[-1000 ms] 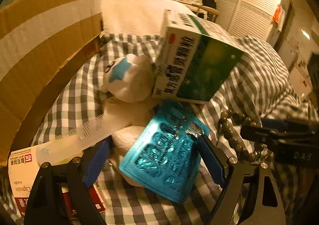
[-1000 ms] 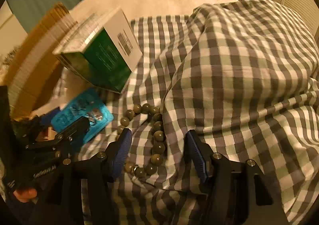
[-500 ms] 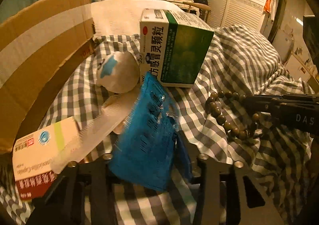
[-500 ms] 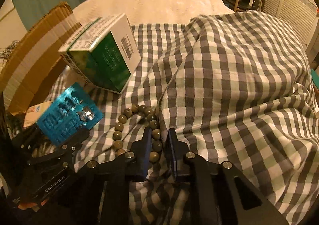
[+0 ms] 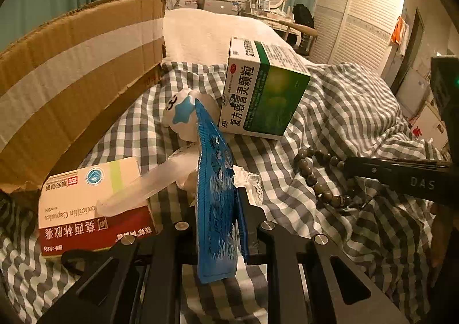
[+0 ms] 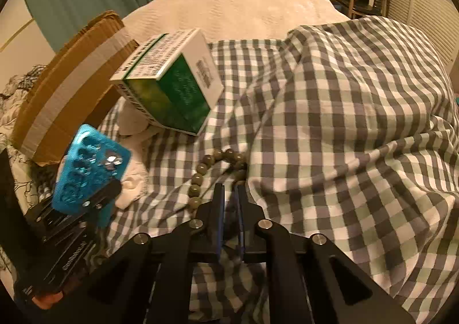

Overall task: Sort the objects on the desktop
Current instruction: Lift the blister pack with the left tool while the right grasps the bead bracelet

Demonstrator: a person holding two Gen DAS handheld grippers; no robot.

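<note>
My left gripper (image 5: 218, 200) is shut on a blue blister pack (image 5: 216, 203) and holds it edge-up above the checked cloth; it also shows in the right wrist view (image 6: 89, 172). My right gripper (image 6: 229, 189) is shut on a green bead bracelet (image 6: 206, 169), whose loop lies on the cloth; in the left wrist view the bracelet (image 5: 312, 177) runs into that gripper's black fingers (image 5: 373, 169). A green and white medicine box (image 5: 261, 94) leans on a white plush toy (image 5: 183, 114). A red and white capsule box (image 5: 91, 203) lies at the left under a clear ruler (image 5: 143, 183).
A brown cardboard box flap (image 5: 71, 71) with pale tape stands along the left. The checked cloth (image 6: 344, 123) covers a raised hump at the right. A cream bedspread (image 6: 229, 8) lies behind, with a desk and wardrobe beyond.
My left gripper closed on the blister pack and lifted it upright off the plush toy. My right gripper closed on the bead bracelet and both views rose.
</note>
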